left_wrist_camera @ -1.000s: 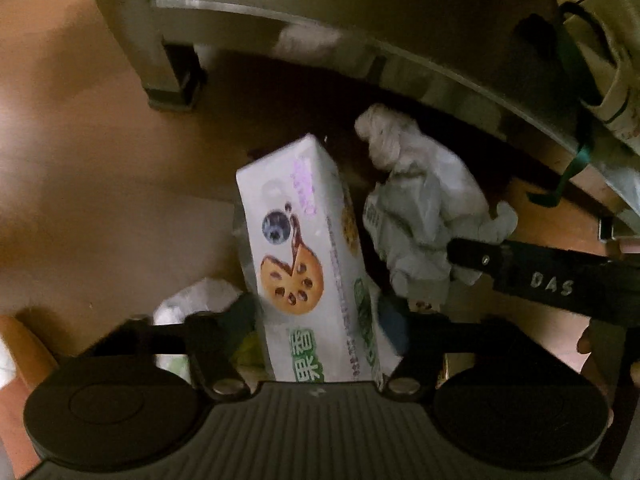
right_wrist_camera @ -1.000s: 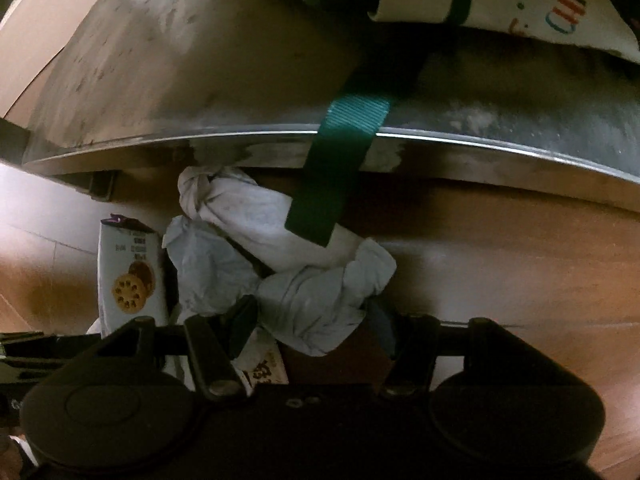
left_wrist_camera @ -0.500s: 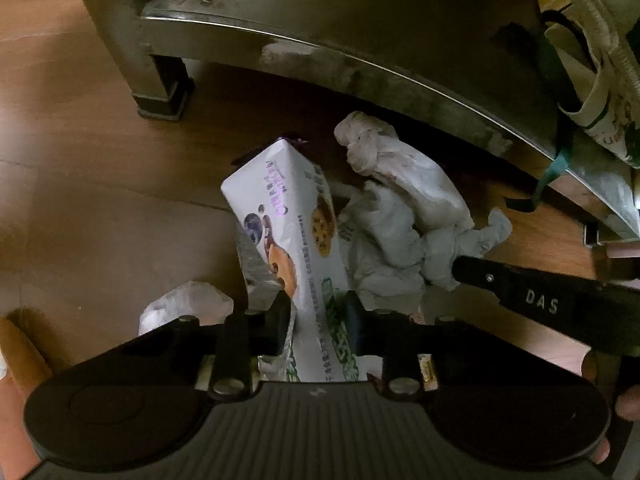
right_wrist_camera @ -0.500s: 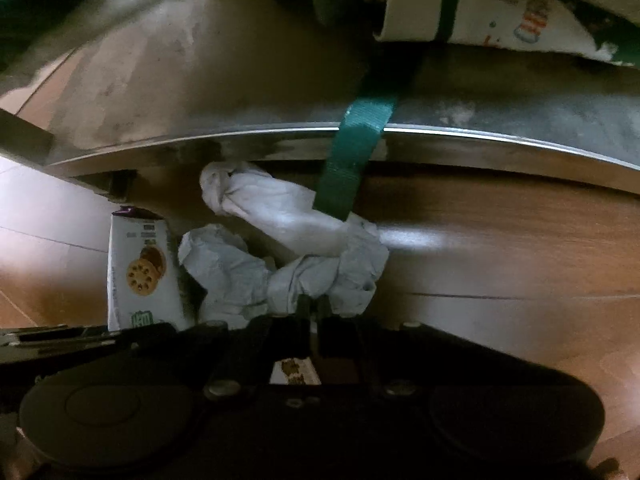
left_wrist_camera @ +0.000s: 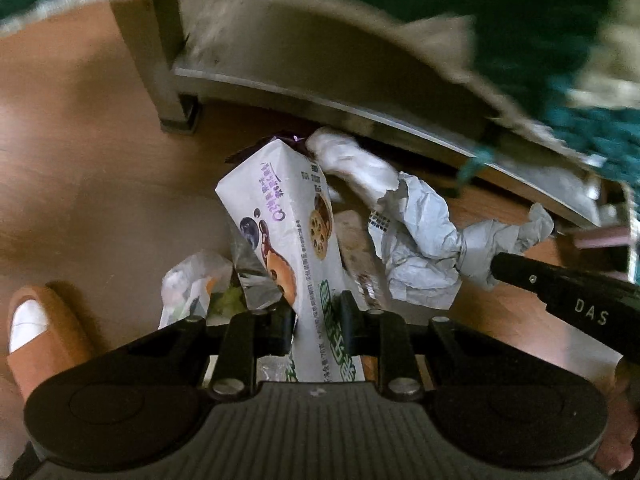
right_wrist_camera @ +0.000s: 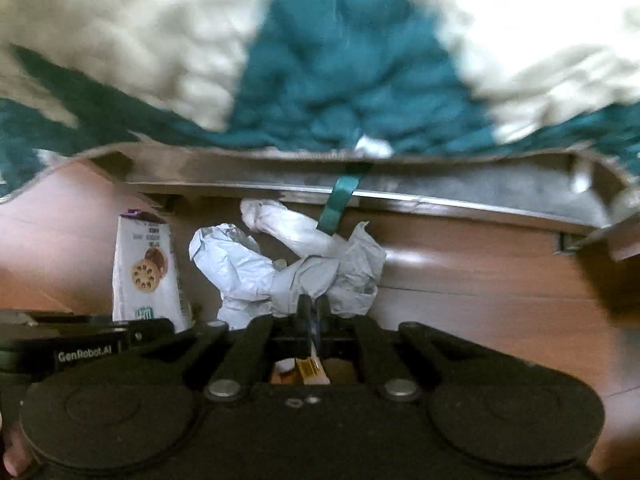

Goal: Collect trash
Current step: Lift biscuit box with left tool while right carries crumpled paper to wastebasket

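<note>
The left hand-held gripper (left_wrist_camera: 316,320) has its jaws closing on the white cookie packet (left_wrist_camera: 288,220), which stands between its fingers and leans away from it, its purple top end farthest off. Just to the left of this gripper, lower down, lies a clear plastic bag (left_wrist_camera: 192,284) on the wooden floor (left_wrist_camera: 80,152); beyond that is a foot in an orange slipper (left_wrist_camera: 36,332).

The right hand-held gripper (right_wrist_camera: 312,312) is pinched fully together on the crumpled grey-white paper (right_wrist_camera: 280,268), which bunches up right in front of its fingertips. A whiter twisted wad (right_wrist_camera: 288,224) sits just past the paper. Ahead of both grippers runs a metal frame (right_wrist_camera: 440,192) with a green strap (right_wrist_camera: 340,204) hanging over its edge, and a green-and-white quilt (right_wrist_camera: 340,60) above.
</note>
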`<state>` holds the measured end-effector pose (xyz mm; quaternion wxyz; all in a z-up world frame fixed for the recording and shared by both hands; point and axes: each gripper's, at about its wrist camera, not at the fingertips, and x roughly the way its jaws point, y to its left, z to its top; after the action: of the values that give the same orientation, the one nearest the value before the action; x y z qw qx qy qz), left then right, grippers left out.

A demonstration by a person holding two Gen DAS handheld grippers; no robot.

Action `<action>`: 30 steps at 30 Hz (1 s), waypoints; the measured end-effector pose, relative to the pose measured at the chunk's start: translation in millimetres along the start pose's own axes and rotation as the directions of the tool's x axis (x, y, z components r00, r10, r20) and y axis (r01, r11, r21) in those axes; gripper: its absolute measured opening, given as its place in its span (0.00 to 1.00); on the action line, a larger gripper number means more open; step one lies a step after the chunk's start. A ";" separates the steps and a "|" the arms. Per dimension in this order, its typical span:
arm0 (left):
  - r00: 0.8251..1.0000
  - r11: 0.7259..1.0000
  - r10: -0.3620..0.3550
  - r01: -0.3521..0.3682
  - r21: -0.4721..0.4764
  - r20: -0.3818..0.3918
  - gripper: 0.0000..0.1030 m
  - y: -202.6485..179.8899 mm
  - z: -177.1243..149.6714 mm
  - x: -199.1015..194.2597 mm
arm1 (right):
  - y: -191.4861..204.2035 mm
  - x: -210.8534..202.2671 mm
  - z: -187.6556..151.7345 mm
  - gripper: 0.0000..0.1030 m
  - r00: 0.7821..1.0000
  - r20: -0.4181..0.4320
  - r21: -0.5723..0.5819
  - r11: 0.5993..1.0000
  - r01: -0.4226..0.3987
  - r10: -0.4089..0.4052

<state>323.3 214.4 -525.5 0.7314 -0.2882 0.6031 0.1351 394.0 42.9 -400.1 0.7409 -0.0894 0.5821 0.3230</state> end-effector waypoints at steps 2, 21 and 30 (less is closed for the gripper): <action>1.000 1.000 -0.012 0.012 0.024 0.018 0.22 -9.0 -6.2 -22.7 | 1.0 -31.1 -3.5 0.01 0.999 0.033 -0.001 1.000 0.012 -0.012; 0.926 0.944 -0.225 0.130 0.305 0.302 0.22 -107.1 -90.7 -275.7 | -0.3 -345.0 -86.4 0.01 0.881 0.463 0.012 0.994 0.110 -0.103; 0.833 0.869 -0.355 0.127 0.479 0.424 0.22 -184.3 -120.0 -374.7 | -26.7 -463.6 -125.2 0.01 0.742 0.636 0.042 0.969 0.242 -0.213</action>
<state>238.9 53.5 -130.8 0.9182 -0.1499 0.3657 -0.0275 256.1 -215.1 -18.4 0.9253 -0.0614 0.2749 0.2539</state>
